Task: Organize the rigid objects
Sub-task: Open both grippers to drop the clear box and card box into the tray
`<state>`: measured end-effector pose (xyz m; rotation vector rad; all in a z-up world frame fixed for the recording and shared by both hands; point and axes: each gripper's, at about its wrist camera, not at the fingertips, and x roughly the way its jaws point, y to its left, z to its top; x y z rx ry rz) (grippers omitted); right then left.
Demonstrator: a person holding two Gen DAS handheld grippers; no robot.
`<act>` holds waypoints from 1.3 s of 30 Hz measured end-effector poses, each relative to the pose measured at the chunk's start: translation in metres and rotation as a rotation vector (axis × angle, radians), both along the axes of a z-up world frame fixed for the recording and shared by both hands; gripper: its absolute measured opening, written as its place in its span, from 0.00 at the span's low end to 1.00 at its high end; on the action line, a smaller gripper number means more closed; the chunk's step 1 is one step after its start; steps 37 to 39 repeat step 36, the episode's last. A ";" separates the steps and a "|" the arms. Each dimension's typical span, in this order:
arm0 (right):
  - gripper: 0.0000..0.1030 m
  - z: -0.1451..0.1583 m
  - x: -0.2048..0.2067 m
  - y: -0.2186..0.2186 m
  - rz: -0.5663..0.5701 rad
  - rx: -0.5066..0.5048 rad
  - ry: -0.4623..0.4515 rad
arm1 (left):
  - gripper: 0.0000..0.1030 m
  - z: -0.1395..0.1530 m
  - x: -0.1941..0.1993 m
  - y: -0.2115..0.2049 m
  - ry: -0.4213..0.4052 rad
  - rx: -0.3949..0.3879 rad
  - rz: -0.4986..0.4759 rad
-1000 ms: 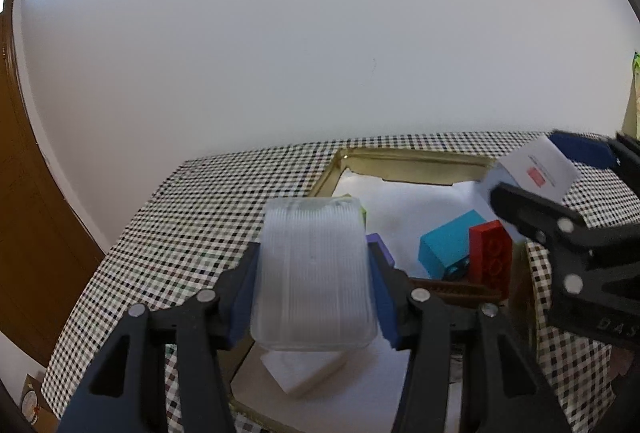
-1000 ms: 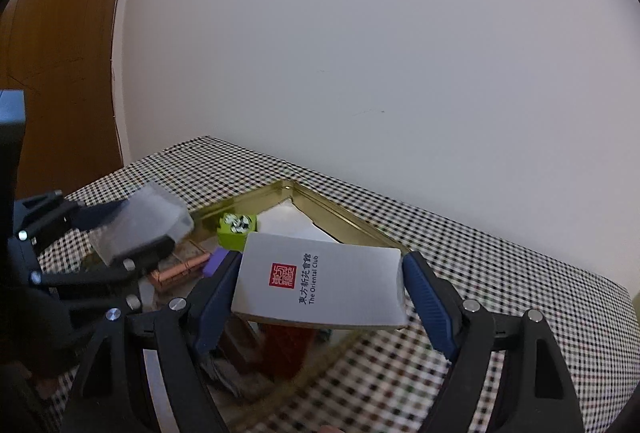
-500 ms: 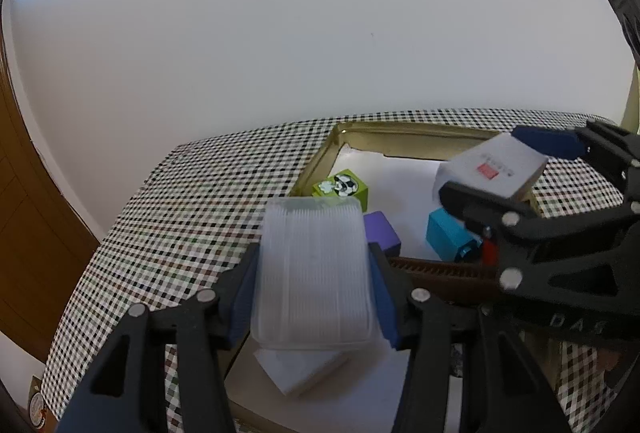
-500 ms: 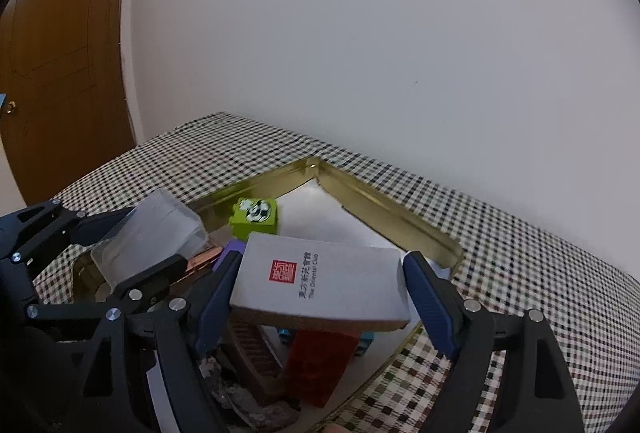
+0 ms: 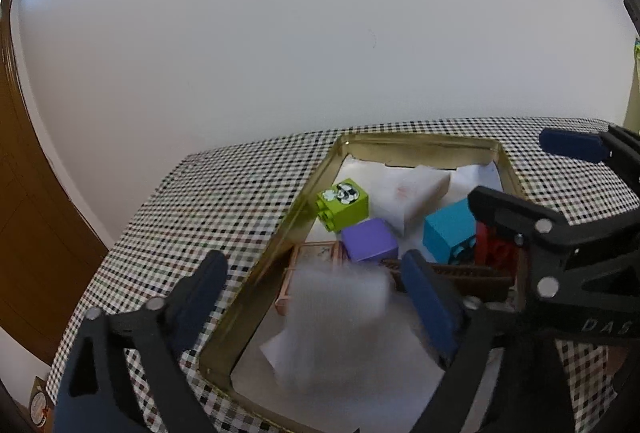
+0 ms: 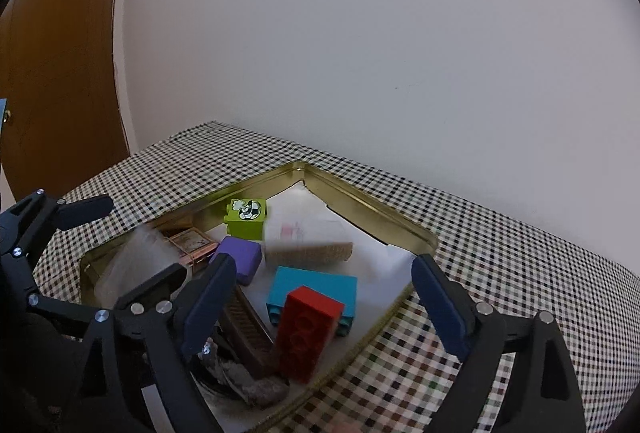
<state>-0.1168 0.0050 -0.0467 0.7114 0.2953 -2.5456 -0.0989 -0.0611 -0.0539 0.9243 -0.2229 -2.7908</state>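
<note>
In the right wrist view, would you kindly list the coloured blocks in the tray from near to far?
Red block → blue block → purple block → green block, all inside the tray.

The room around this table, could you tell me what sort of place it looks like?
Probably a room in a home: a checkered tablecloth covers a table against a plain white wall, a brown wooden door stands beside it, and toy bricks lie in a gold tin tray.

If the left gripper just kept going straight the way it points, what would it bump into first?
Most likely the blurred clear box, which sits between the open left gripper's fingers over the gold tray. Beyond it lie a pinkish box and the purple block. Depth is uncertain.
</note>
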 end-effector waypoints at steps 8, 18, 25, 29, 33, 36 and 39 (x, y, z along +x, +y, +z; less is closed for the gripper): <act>0.89 0.010 0.014 0.011 -0.010 -0.029 0.029 | 1.00 0.003 0.006 0.006 0.011 -0.039 0.015; 0.89 0.035 0.036 0.020 -0.018 -0.050 0.086 | 1.00 0.023 0.025 -0.005 0.058 -0.036 0.081; 0.90 0.045 0.050 0.012 0.014 -0.053 0.106 | 1.00 0.034 0.036 -0.013 0.082 -0.030 0.099; 0.90 0.043 0.054 0.007 0.030 -0.047 0.110 | 1.00 0.032 0.037 -0.016 0.083 -0.032 0.119; 0.90 0.040 0.057 0.007 0.034 -0.040 0.105 | 1.00 0.030 0.039 -0.019 0.078 -0.030 0.125; 0.90 0.038 0.057 0.009 0.028 -0.041 0.097 | 1.00 0.028 0.039 -0.018 0.075 -0.037 0.118; 0.90 0.038 0.057 0.009 0.028 -0.041 0.097 | 1.00 0.028 0.039 -0.018 0.075 -0.037 0.118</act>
